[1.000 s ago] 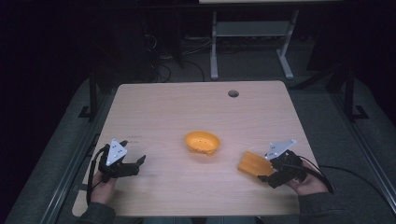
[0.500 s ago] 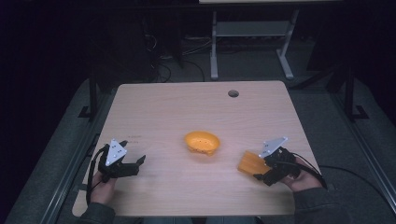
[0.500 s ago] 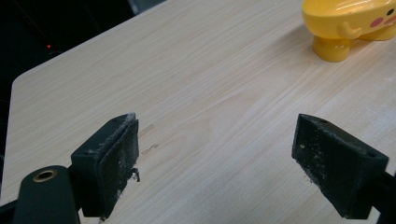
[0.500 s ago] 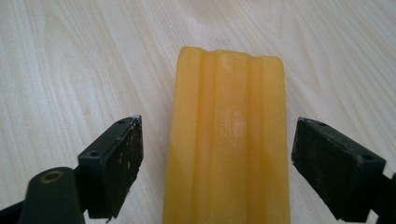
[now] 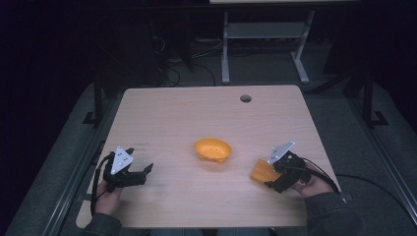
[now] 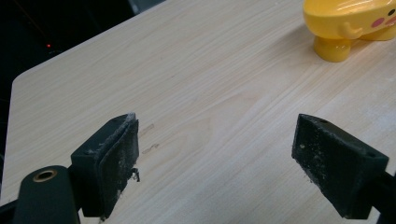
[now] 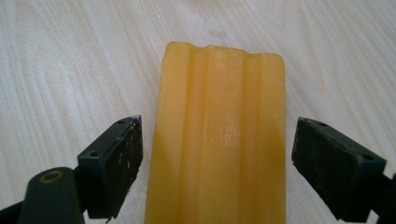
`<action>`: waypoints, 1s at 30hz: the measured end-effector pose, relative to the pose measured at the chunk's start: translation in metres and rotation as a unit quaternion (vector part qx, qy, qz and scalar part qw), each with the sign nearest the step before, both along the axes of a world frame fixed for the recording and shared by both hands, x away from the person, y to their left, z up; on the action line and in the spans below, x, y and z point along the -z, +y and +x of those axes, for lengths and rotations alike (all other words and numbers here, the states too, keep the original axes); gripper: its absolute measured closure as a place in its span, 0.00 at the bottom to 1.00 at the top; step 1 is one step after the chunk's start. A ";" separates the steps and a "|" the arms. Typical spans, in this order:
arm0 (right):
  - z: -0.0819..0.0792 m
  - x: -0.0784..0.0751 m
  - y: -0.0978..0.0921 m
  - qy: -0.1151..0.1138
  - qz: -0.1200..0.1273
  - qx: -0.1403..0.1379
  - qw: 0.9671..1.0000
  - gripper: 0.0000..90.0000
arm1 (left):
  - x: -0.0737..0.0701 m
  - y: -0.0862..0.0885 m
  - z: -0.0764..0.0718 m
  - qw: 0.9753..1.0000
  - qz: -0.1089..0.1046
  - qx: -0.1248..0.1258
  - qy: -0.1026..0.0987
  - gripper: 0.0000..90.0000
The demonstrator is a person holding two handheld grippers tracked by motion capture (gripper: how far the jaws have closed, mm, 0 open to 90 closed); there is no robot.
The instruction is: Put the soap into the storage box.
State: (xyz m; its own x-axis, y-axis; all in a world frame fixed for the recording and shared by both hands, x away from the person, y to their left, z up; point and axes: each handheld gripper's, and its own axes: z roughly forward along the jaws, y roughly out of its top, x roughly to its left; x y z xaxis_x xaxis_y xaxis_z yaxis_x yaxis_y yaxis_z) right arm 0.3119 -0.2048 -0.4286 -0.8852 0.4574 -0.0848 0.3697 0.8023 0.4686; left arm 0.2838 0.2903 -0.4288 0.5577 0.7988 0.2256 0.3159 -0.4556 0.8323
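Here I have the pale wood-grain laminate worktop under both tools, its far edge pierced by a small round cable hole. My right tool is spread wide with a ribbed, waxy orange-yellow block lying between its jaws; in the right gripper view there is a gap on each side, so neither black pad touches it. That close view shows the block's long raised ridges, a smooth, slightly glossy surface and a faintly notched far end, while from the high view the same block reads as a small orange slab just beside the right tool near the worktop's right front corner. My left tool is also spread, with nothing between its dusty, scuffed black rubber pads, just bare wood grain. Beyond its jaws, at the upper right of the left gripper view, stands a glossy yellow plastic bowl on a stubby foot with a pink blush spot on its side; the high view shows it as a shallow orange-yellow dish at the worktop's middle, well apart from the left tool.
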 end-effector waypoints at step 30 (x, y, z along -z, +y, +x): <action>0.011 0.017 0.005 0.026 -0.020 0.006 0.999 0.18 | 0.000 -0.001 0.000 1.000 0.004 0.005 -0.002 0.16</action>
State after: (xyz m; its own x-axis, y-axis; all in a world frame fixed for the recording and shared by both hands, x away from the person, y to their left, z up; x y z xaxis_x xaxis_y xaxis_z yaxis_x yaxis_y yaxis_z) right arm 0.3231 -0.1994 -0.4460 -0.8836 0.4647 -0.0567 0.4024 0.8159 0.4152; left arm 0.2842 0.2891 -0.4286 0.5642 0.7916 0.2346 0.3089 -0.4658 0.8292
